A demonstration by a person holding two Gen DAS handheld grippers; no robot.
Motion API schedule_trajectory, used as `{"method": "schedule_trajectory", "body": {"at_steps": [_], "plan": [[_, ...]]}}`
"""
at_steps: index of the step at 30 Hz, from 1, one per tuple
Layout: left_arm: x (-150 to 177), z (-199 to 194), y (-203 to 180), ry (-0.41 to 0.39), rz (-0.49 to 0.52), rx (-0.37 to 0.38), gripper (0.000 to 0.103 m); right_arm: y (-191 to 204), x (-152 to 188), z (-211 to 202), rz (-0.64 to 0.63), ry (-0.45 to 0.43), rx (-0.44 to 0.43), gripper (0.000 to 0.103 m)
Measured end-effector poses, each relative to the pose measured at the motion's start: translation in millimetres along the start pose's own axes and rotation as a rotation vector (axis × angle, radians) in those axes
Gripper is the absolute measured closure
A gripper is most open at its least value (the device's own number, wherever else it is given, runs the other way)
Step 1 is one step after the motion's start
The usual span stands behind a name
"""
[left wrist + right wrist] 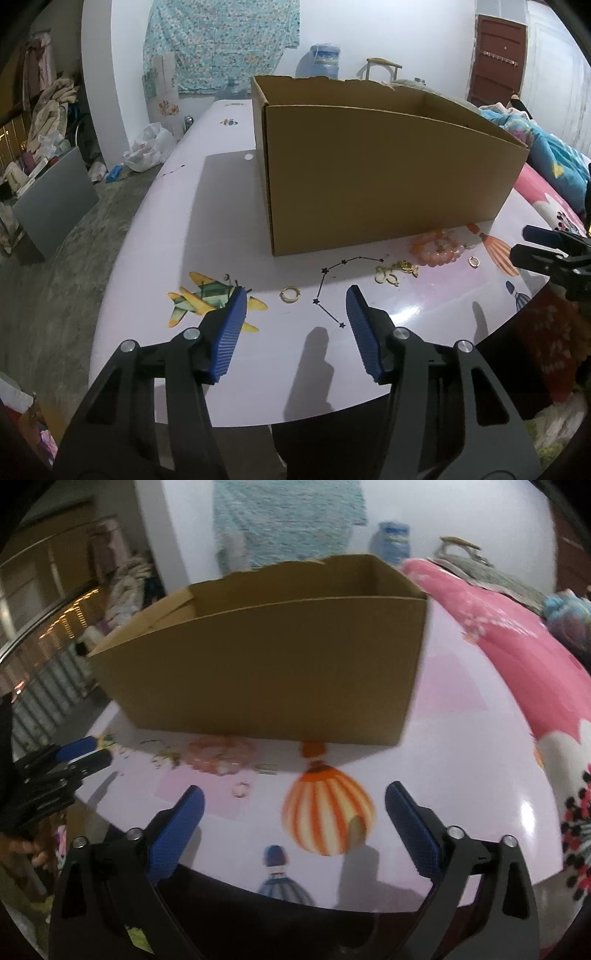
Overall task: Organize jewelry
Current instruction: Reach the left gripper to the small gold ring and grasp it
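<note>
An open cardboard box [388,166] [266,664] stands on the lilac printed table [229,206]. Jewelry lies in front of it: a gold ring [290,294], a cluster of gold earrings [395,271], an orange bead bracelet [437,247] and a small ring [474,261]. My left gripper [297,291] hovers open over the table, and the gold ring lies just beyond its tips, untouched. My right gripper [295,788] is open over the balloon print, empty. To its left, blurred, are the bracelet [221,755] and a small ring [242,789]. Each gripper shows in the other's view [521,243] [101,751].
A pink flowered blanket [517,657] borders the table's right side. The table's near rounded edge runs just under both grippers. Left of the table are a grey panel [55,199], a plastic bag [151,147] and clutter on the concrete floor.
</note>
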State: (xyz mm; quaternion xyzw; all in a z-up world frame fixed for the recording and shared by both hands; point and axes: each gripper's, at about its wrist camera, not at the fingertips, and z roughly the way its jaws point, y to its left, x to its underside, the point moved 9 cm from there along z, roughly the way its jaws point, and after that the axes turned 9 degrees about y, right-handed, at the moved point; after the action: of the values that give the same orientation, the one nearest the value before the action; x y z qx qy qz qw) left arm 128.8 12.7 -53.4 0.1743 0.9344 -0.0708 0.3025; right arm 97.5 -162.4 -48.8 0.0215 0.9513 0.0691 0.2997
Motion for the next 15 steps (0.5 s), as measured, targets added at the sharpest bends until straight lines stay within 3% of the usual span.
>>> {"method": "schedule_trajectory", "body": {"at_steps": [6,12,15], "plan": [[-0.9,4.4,-3.7,0.009,0.01,-0.001,0.056,22.7,-1.0,23.0,-0.071,0.052,-0.014,0.052],[0.1,5.8,-5.1,0.015,0.019,0.008,0.06,29.7,-1.4,30.9,-0.104,0.063,0.002,0.067],[-0.1,8.0,-3.4,0.021,0.016,0.015,0.062,31.8,-1.8,33.0,-0.12,0.065,0.007,0.07]]}}
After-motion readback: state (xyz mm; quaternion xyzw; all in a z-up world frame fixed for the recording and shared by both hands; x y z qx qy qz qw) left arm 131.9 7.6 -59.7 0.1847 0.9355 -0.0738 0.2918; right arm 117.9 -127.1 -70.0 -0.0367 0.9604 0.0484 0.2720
